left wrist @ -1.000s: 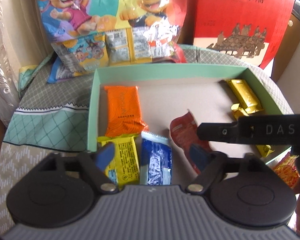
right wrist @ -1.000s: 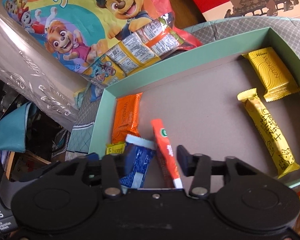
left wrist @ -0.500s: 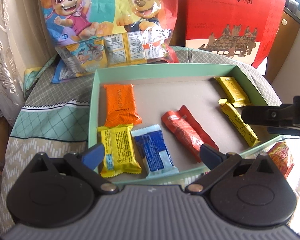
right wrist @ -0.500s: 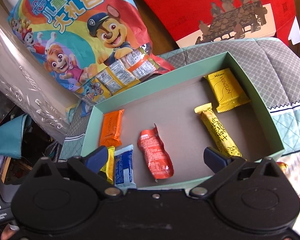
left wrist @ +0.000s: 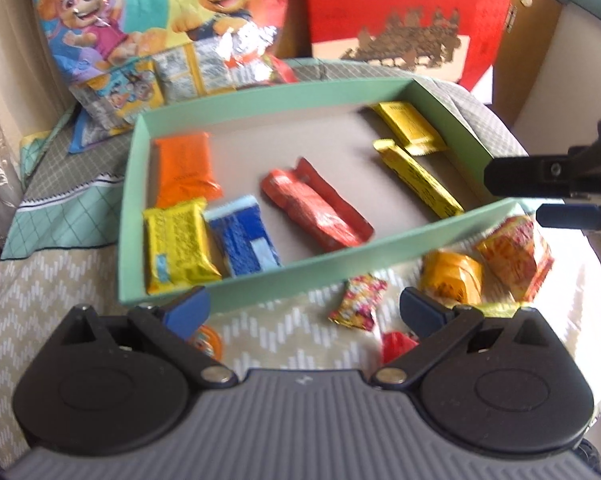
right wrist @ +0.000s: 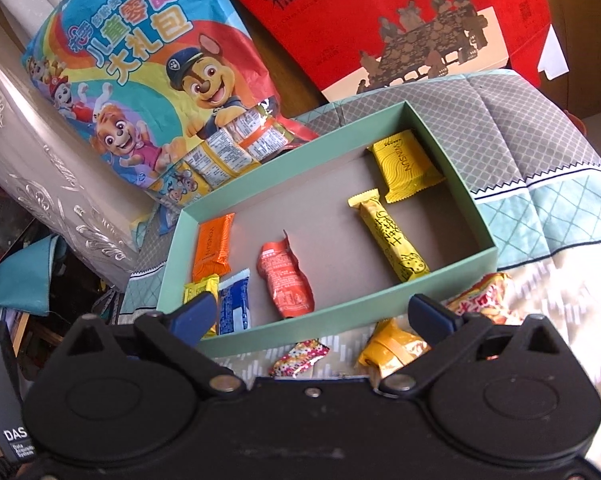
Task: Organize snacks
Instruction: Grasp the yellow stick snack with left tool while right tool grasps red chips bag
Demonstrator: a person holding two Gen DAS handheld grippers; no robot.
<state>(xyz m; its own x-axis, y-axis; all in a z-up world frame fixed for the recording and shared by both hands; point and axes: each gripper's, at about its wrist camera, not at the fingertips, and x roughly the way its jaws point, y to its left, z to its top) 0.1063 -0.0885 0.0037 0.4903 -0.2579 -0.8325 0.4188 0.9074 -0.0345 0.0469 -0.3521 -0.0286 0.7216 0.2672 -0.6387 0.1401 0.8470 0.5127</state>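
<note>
Mint-green cardboard box (right wrist: 452,178) mid-frame on a quilted patchwork cloth (right wrist: 540,160), six wrapped snacks inside.

Inside lie one orange pack (right wrist: 213,248), one small yellow pack (left wrist: 176,244), one blue pack (left wrist: 242,240), one red pack (right wrist: 286,280), one long yellow bar (right wrist: 392,240) and one square yellow pack (right wrist: 404,170). Below the box's near wall, four loose snacks (left wrist: 512,250) lie on the cloth. A cartoon-dog bag (right wrist: 140,80) and a red gift box (right wrist: 380,12) stand at the top of the frame. The left gripper (left wrist: 304,306) and the right gripper (right wrist: 312,312) both gape empty, their jaws having just spread wide.
</note>
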